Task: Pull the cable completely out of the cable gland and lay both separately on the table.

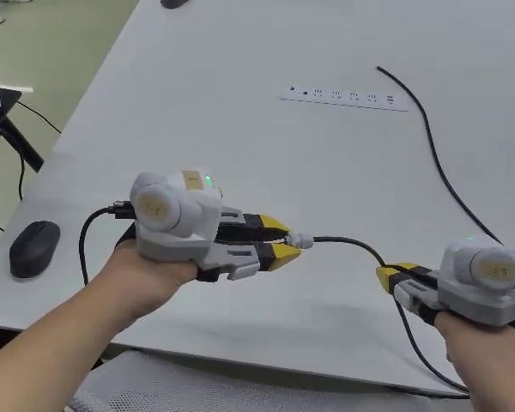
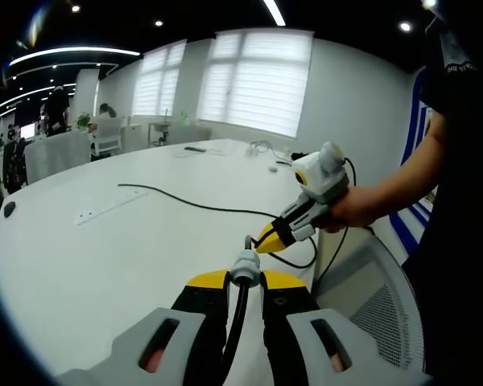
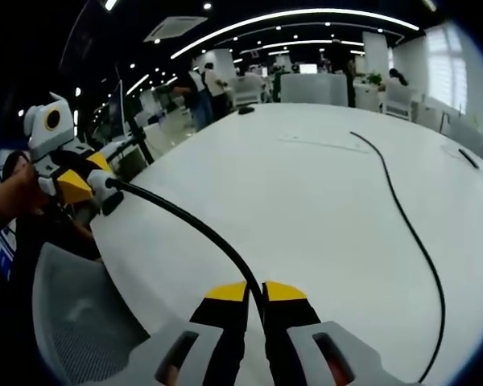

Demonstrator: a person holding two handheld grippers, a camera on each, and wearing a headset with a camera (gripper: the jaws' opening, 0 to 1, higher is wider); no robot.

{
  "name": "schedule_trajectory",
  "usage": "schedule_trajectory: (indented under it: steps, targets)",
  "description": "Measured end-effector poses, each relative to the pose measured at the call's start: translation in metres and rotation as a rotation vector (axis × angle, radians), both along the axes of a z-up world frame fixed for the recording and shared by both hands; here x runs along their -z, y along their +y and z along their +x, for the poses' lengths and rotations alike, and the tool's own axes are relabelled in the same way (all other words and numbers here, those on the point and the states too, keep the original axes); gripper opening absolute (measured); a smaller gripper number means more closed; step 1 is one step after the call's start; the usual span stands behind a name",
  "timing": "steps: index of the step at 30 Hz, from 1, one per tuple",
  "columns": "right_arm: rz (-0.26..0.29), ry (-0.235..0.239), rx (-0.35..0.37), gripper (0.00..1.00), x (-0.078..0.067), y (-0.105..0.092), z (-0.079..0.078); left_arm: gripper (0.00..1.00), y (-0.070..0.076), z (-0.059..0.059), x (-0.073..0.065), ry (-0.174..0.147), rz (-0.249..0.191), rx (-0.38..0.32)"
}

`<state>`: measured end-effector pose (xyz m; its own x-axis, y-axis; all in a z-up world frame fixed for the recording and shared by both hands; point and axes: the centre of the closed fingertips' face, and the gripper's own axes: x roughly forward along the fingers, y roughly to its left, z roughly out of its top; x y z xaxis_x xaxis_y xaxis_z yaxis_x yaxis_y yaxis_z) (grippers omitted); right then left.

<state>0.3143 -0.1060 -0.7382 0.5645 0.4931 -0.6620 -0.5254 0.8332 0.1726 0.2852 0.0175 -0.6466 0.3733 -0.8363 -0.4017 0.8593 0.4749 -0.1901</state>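
The cable gland [image 1: 299,242] is small and pale grey, and it sits in the yellow tips of the left gripper [image 1: 285,240], which are closed tight on it. The black cable [image 1: 352,243] goes into the gland and is not pulled out. In the left gripper view the gland [image 2: 244,267] pokes up between the two yellow tips, and a black line runs back between the jaws. From the gland the cable bends across to the right gripper [image 1: 386,275], whose tips are pinched shut on the cable. After that the cable runs down over the front edge of the worktop [image 1: 240,146]. Both grippers are held over the front part of the worktop, the left one toward the left side and the right one close to the front right corner. A black computer mouse [image 1: 34,247] lies by the left edge. A white power strip [image 1: 343,97] lies far back near the middle, and its black cord [image 1: 429,137] curves along the right side. A grey mesh chair [image 1: 154,386] is just below the front edge.
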Motion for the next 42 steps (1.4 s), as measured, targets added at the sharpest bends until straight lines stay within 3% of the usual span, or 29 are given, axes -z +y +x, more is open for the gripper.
schedule_trajectory:
  steps: [9,13,19,24,26,27,28,34,42]
  targets:
    - [-0.044,-0.009,-0.083,0.03,-0.001,0.008,-0.01,0.15,0.008,0.005,0.003,0.009,0.002,-0.024]
    - [-0.032,-0.015,-0.11,0.12,-0.008,0.012,-0.014,0.15,0.009,0.007,0.003,0.005,-0.001,-0.031]
    - [-0.026,-0.097,-0.209,0.26,-0.032,0.031,-0.012,0.15,0.007,0.006,0.003,0.009,0.001,-0.025]
    - [-0.025,-0.199,-0.312,0.32,-0.059,0.059,-0.01,0.15,0.007,0.006,0.002,0.008,-0.001,-0.022]
    - [-0.047,-0.249,-0.372,0.34,-0.067,0.071,-0.012,0.15,0.007,0.005,0.001,0.006,0.001,-0.02]
    - [-0.078,-0.307,-0.414,0.34,-0.073,0.077,-0.011,0.15,0.007,0.005,0.001,0.008,0.002,-0.02]
    - [-0.103,-0.326,-0.442,0.35,-0.074,0.081,-0.013,0.15,0.008,0.005,0.001,0.006,0.003,-0.02]
    - [-0.167,-0.374,-0.559,0.33,-0.075,0.103,-0.024,0.15,0.009,0.005,0.001,0.007,0.005,-0.014]
    - [-0.196,-0.398,-0.594,0.23,-0.075,0.112,-0.022,0.15,0.004,0.002,0.0,0.003,0.006,0.008]
